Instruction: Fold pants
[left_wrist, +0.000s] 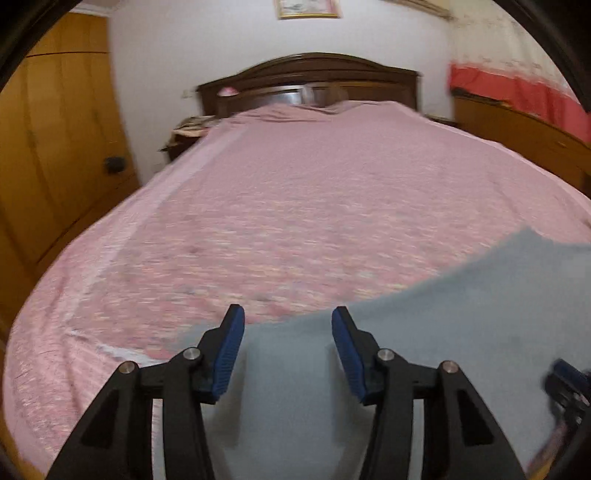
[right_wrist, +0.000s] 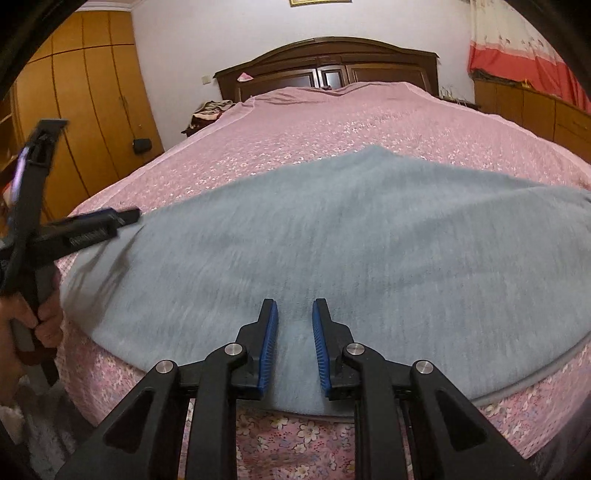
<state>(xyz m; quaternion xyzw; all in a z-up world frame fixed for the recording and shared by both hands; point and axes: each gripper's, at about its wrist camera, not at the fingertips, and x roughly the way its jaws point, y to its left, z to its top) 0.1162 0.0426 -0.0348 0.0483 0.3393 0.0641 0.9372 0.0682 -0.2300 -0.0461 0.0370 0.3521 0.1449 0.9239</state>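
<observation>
blue-padded fingers (right_wrist: 271, 343) of my right gripper (right_wrist: 294, 314) sit nearest, spread apart with nothing between them, hovering over the grey pants (right_wrist: 332, 236). these lie flat across the near end of the bed (right_wrist: 295, 125), on its pink floral cover. at nine o'clock in the right wrist view my left gripper (right_wrist: 127, 215) shows beside the garment's left edge. in its own view that left gripper (left_wrist: 287, 320) is released wide above the cloth (left_wrist: 443, 332), gripping nothing.
</observation>
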